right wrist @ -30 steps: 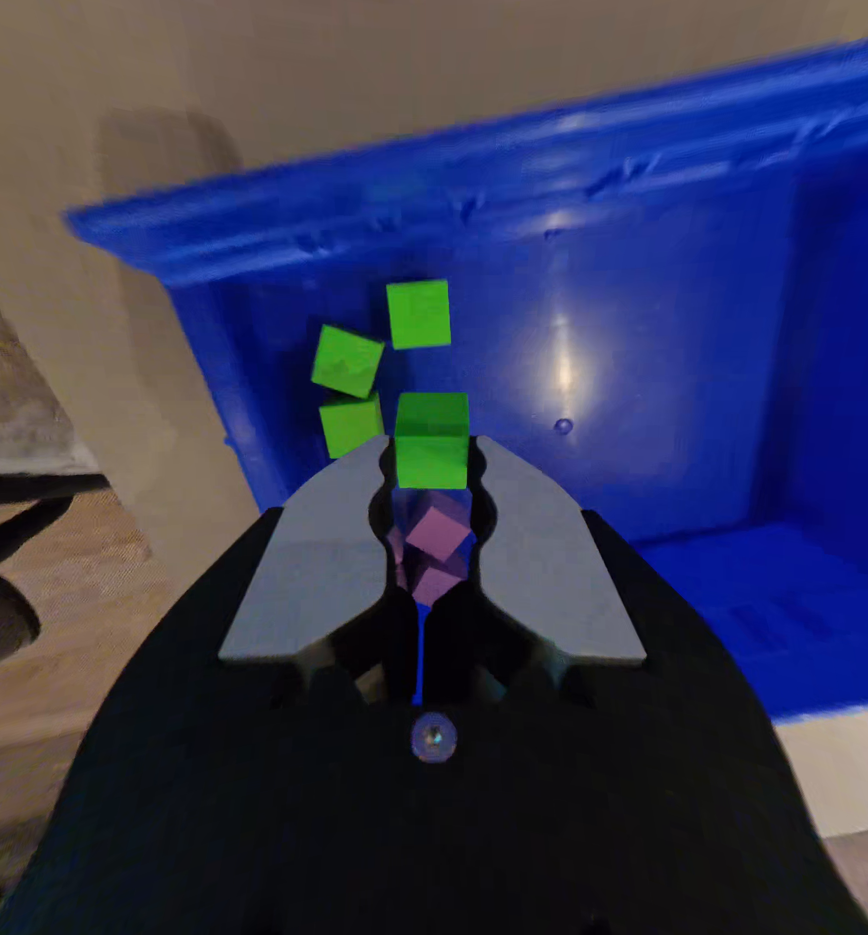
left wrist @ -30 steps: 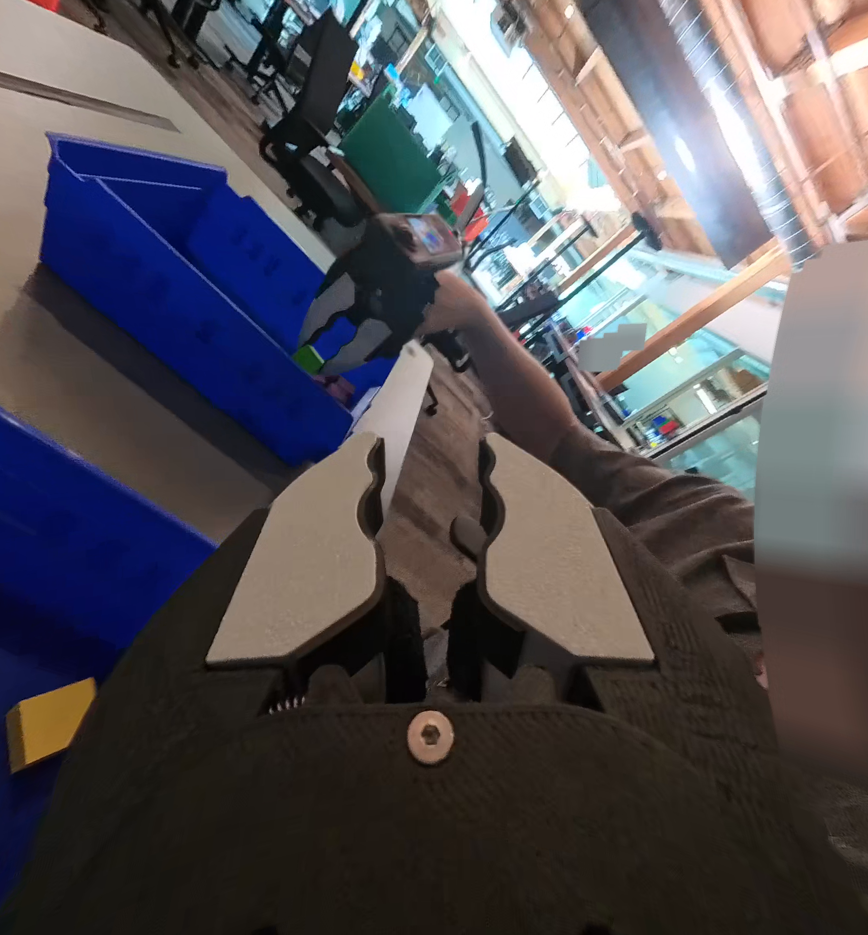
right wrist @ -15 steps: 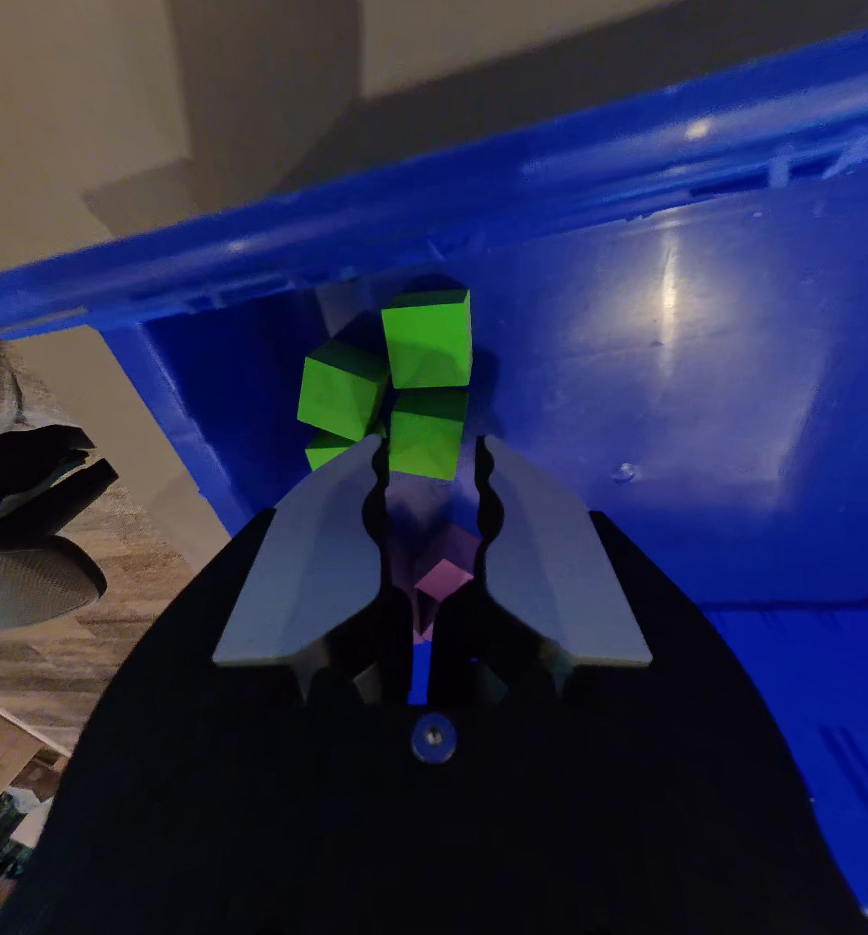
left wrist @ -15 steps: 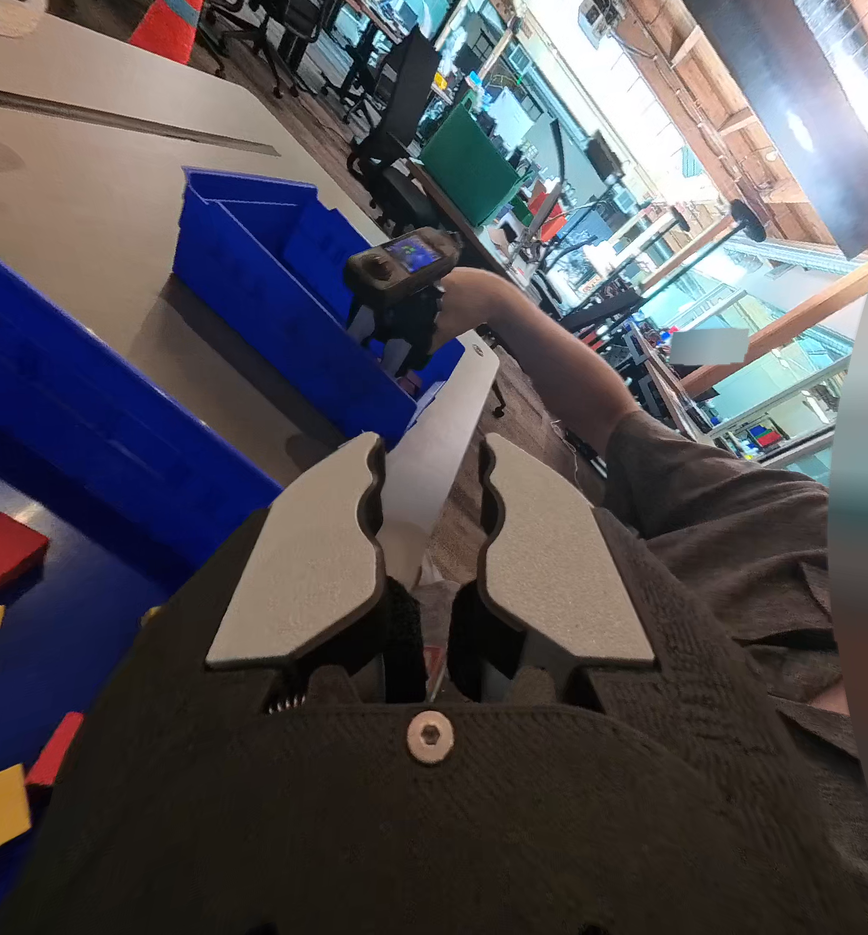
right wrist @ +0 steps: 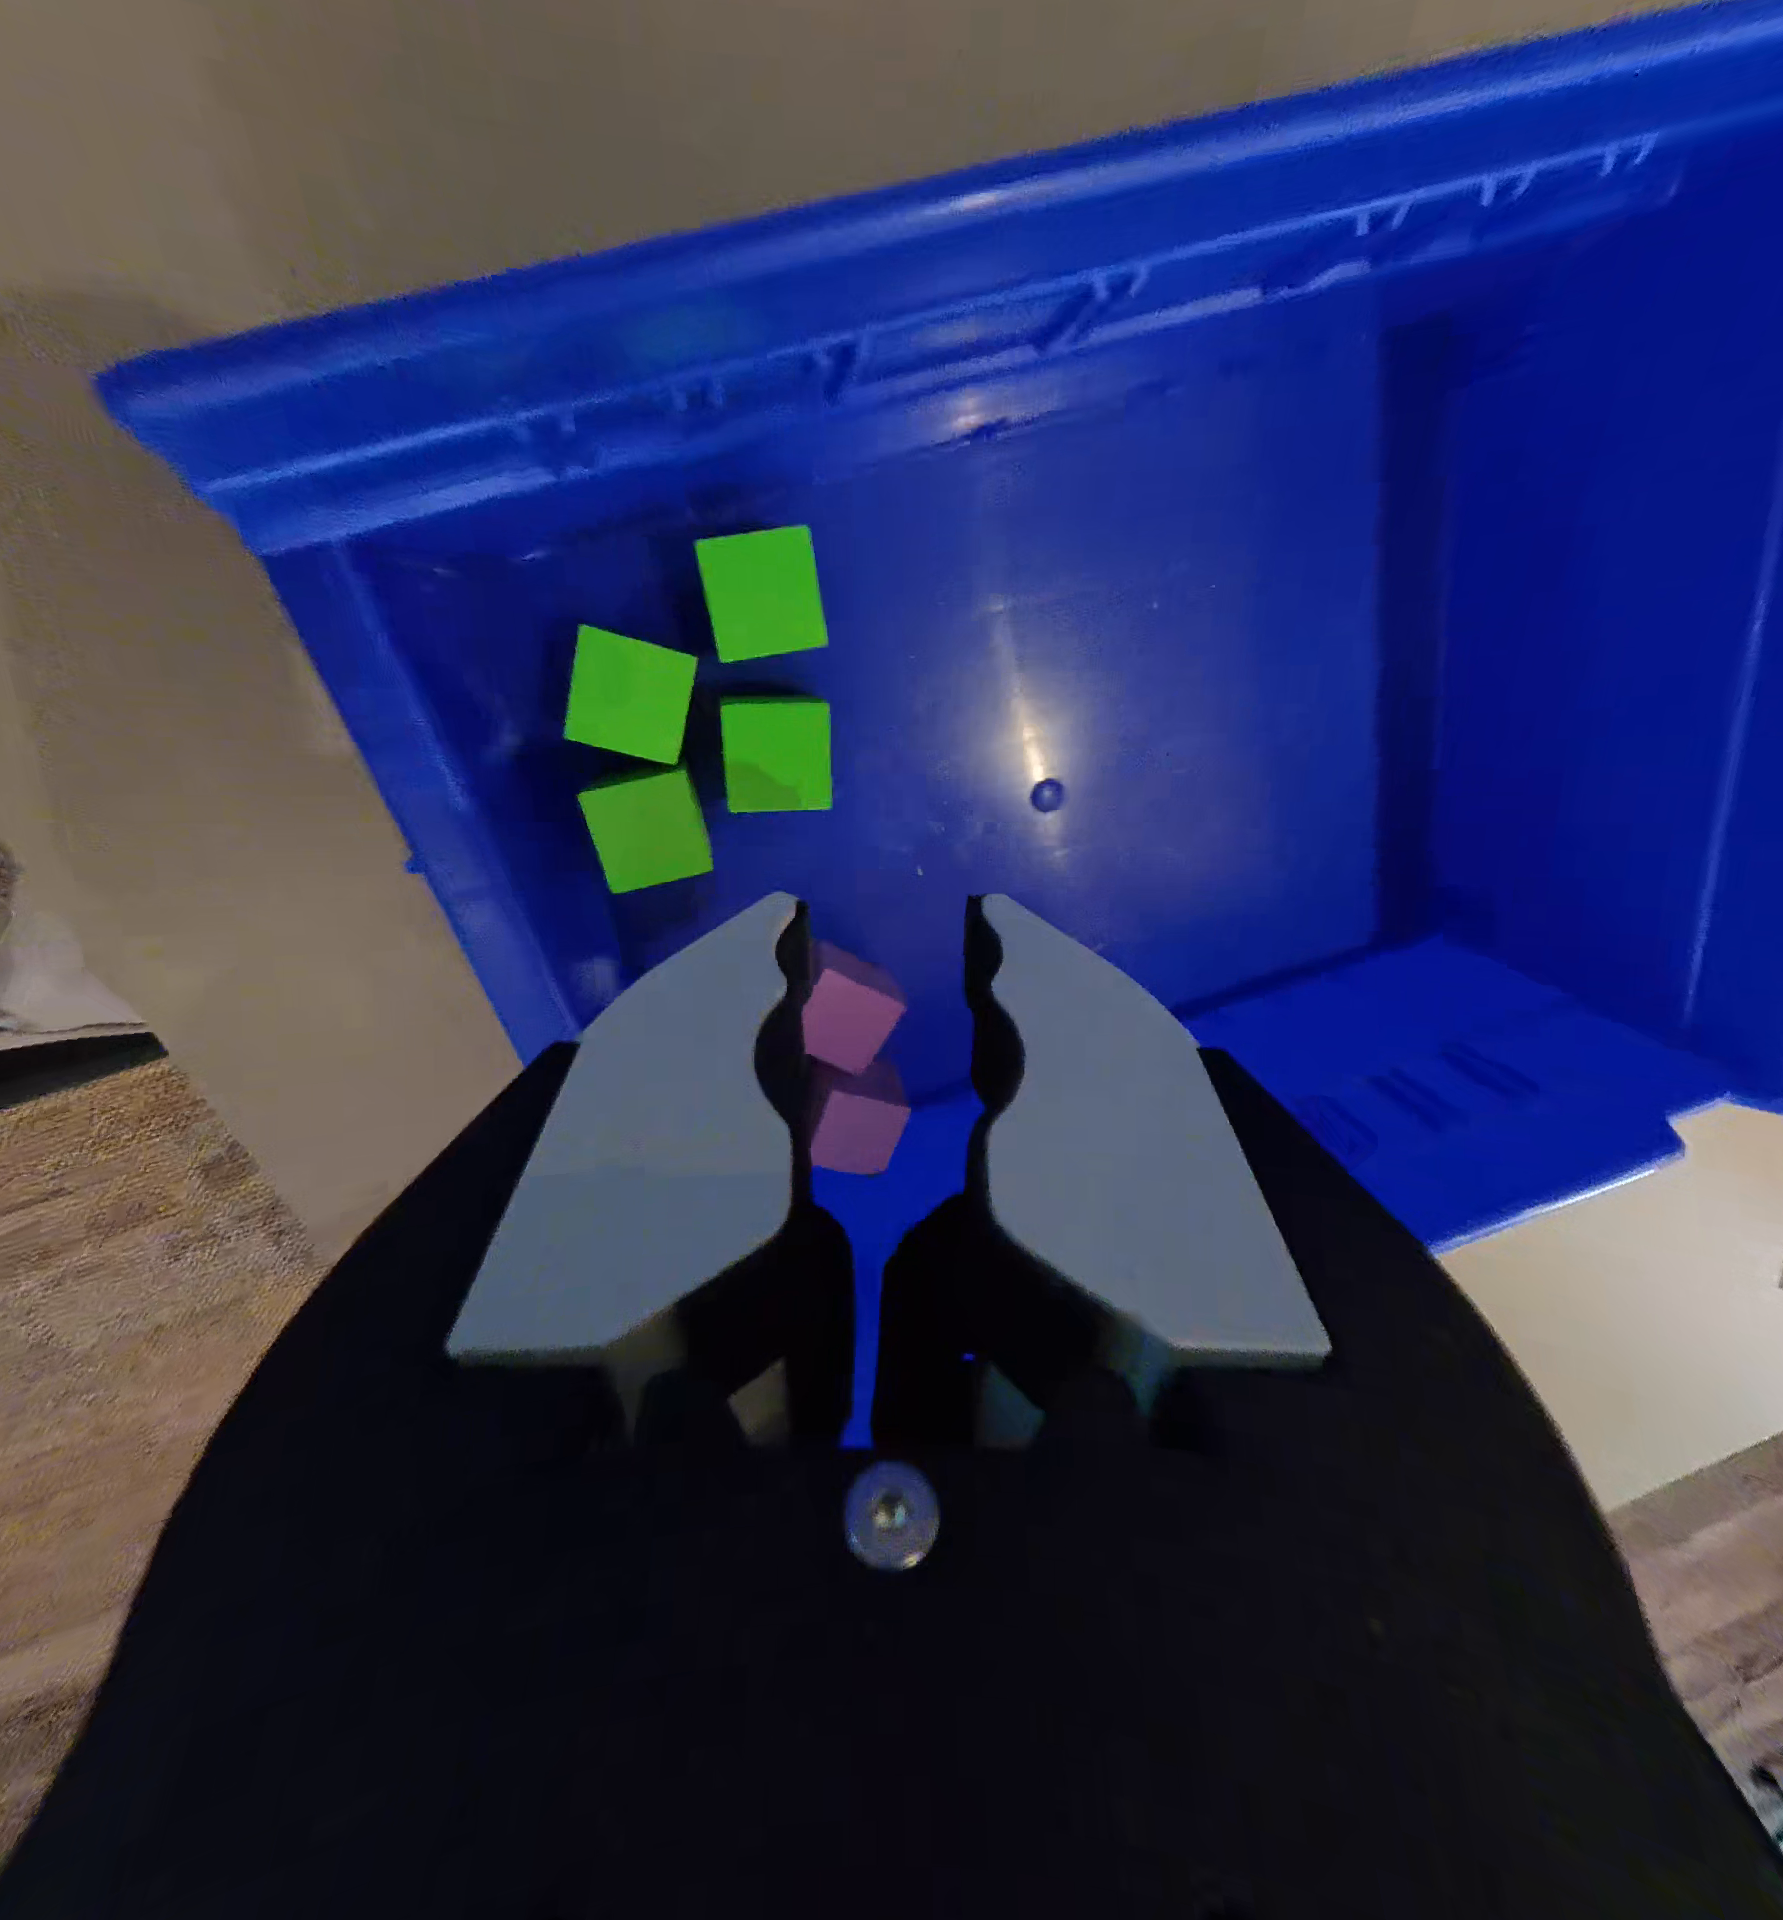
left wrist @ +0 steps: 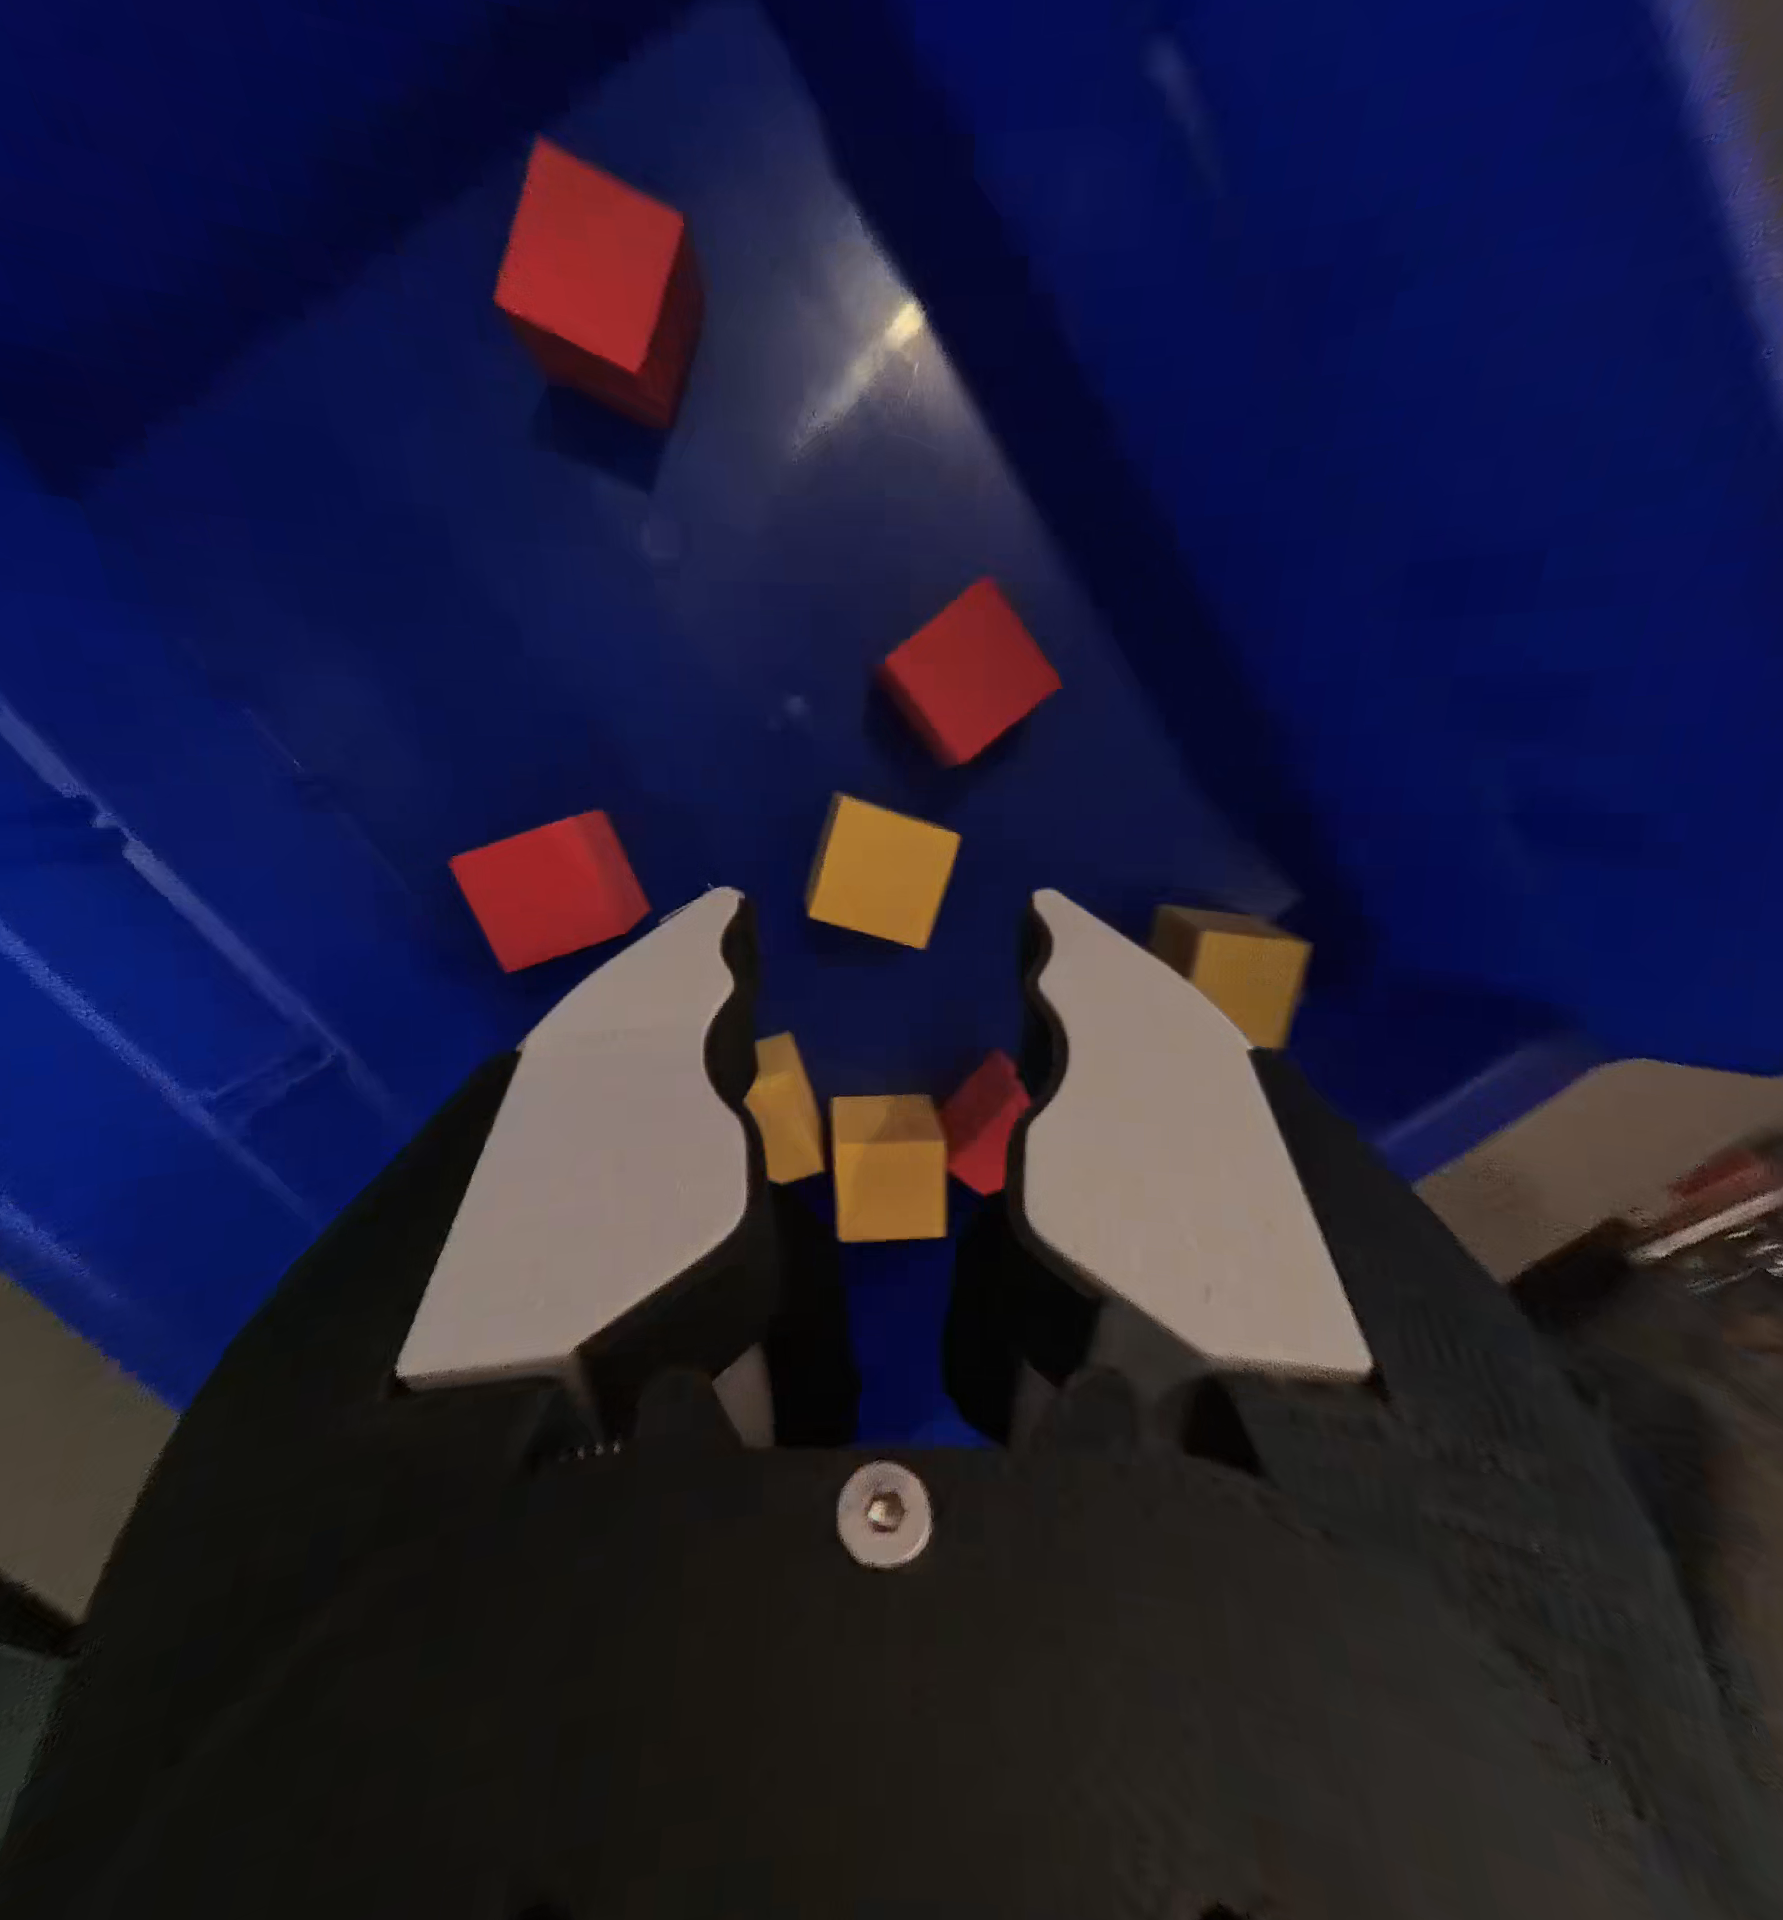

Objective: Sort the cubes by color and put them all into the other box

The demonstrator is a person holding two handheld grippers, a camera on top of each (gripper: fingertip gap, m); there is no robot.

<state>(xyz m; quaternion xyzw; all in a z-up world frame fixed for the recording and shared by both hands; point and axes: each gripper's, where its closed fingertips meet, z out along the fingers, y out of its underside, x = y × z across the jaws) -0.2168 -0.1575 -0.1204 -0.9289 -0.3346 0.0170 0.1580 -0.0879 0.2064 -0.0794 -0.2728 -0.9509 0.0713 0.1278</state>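
Note:
My left gripper (left wrist: 882,904) is open and empty above a blue bin (left wrist: 243,582). The bin holds several red and yellow cubes. A yellow cube (left wrist: 882,871) lies just beyond the fingertips, another yellow cube (left wrist: 887,1166) shows between the fingers, and a red cube (left wrist: 546,888) lies at the left fingertip. My right gripper (right wrist: 882,909) is open and empty above a second blue bin (right wrist: 970,281). Several green cubes (right wrist: 775,753) lie together at its left. Two purple cubes (right wrist: 851,1018) show between the fingers, lower in the bin.
Both bins stand on a beige table (right wrist: 243,156). The table's edge and a brown floor (right wrist: 87,1247) show at the left of the right wrist view. The right part of the second bin (right wrist: 1541,675) holds nothing.
My left gripper swung from looking across the room down over the bin of red and yellow cubes and opened wider. My right gripper let go of the green cube, which now lies with the others, and drew back.

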